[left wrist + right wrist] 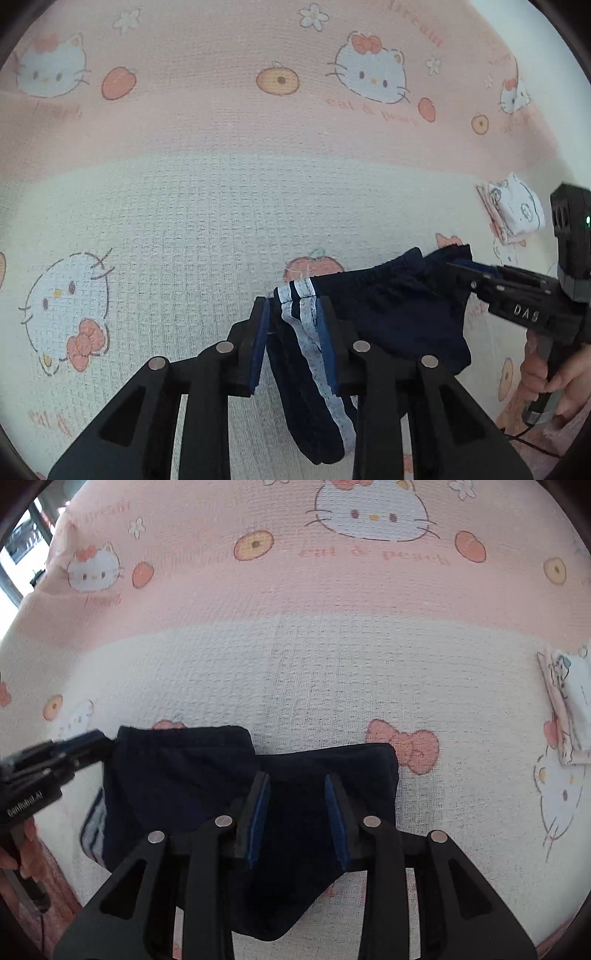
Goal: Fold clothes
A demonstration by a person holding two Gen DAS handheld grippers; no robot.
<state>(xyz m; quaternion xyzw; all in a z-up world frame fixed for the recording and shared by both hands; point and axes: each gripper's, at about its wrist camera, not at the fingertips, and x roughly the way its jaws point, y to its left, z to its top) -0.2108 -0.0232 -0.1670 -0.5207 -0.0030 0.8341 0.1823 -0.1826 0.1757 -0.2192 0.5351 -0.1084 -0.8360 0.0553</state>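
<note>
The dark blue shorts (399,314) lie on the cat blanket (221,206), at 6 o'clock. The left gripper (293,325) fingers pinch the striped edge, hiding it. The right gripper (297,812) fingers are half open over cloth; whether they grip it, I cannot tell. Lots of bare blanket at 12 o'clock.

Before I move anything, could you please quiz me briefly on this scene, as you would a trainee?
1. True or false: the shorts lie on a bare wooden table.
2. What sits between the fingers of the left gripper? A: the striped edge of the shorts. B: a sock. C: nothing.
3. What lies on the blanket at the far right?

Key: 1 false, they lie on the blanket. 2 A. 3 a small folded white cloth.
</note>
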